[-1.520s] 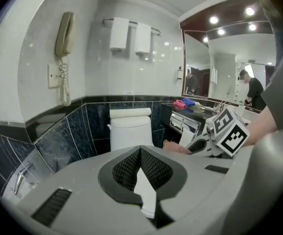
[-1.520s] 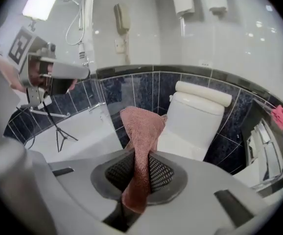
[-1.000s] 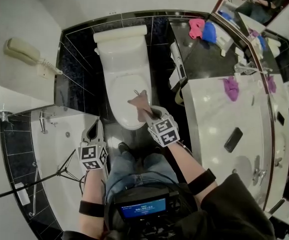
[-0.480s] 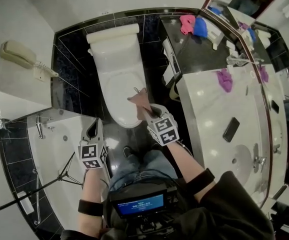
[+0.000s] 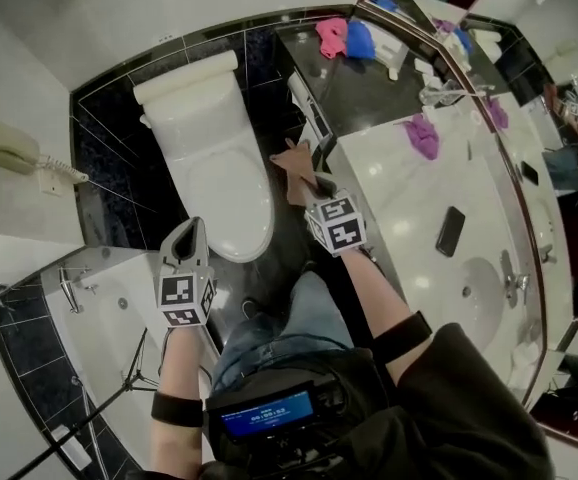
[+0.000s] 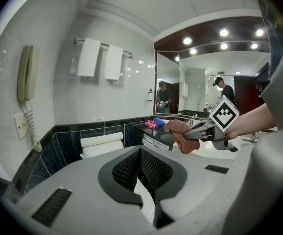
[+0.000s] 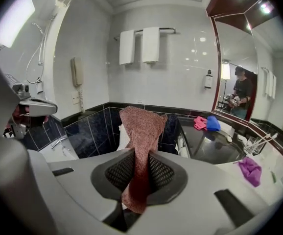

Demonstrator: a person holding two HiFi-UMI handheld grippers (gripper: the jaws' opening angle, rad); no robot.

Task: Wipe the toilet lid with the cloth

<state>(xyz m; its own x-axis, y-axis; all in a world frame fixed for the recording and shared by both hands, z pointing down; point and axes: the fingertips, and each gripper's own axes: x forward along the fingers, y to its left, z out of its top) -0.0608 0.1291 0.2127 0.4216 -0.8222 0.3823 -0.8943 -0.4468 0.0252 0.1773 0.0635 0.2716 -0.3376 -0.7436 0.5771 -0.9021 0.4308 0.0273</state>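
As the right tool (image 5: pixel 310 180) shifted, the cloth (image 5: pixel 291 158) left the toilet lid (image 5: pixel 224 186).

My left gripper (image 5: pixel 190 233) is closed, empty; my right gripper (image 5: pixel 316 183), arm outstretched, pinches the cloth (image 5: pixel 293 161) in its jaws.

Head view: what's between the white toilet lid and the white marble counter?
Right gripper, clamping the reddish-brown cloth, above dark floor; head view shows it.
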